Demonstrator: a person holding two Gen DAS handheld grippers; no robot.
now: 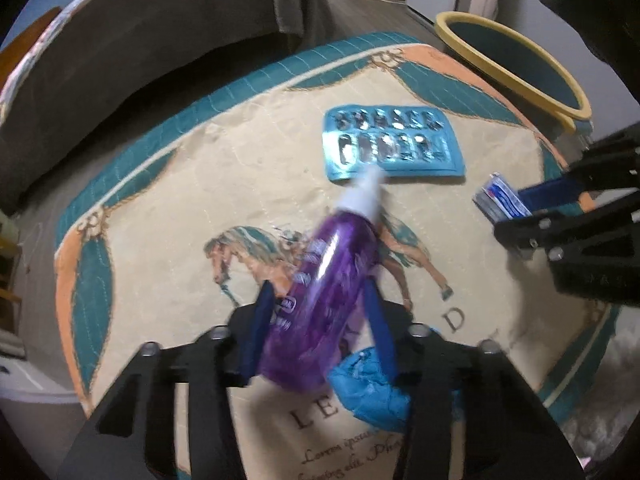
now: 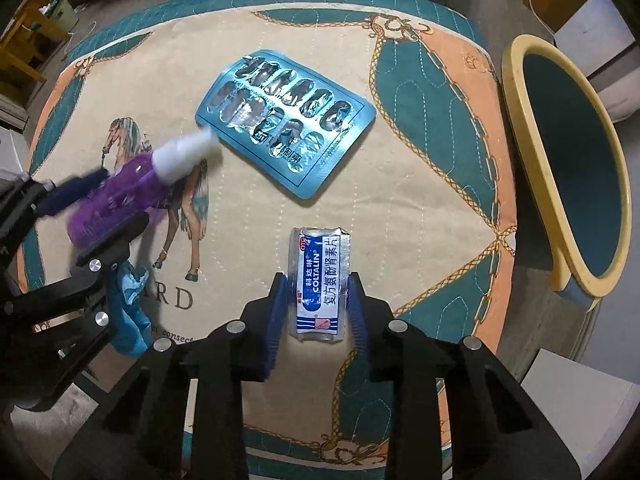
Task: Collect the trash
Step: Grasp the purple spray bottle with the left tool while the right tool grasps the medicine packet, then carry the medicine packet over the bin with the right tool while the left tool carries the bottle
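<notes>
Your left gripper (image 1: pixel 320 320) clamps the purple spray bottle (image 1: pixel 324 292) between its blue pads and your right gripper (image 2: pixel 316 304) brackets the Coltalin blister strip (image 2: pixel 320 284), so seat both grips squarely before carrying them to the yellow-rimmed bin (image 2: pixel 568 168) beyond the right gripper.
</notes>
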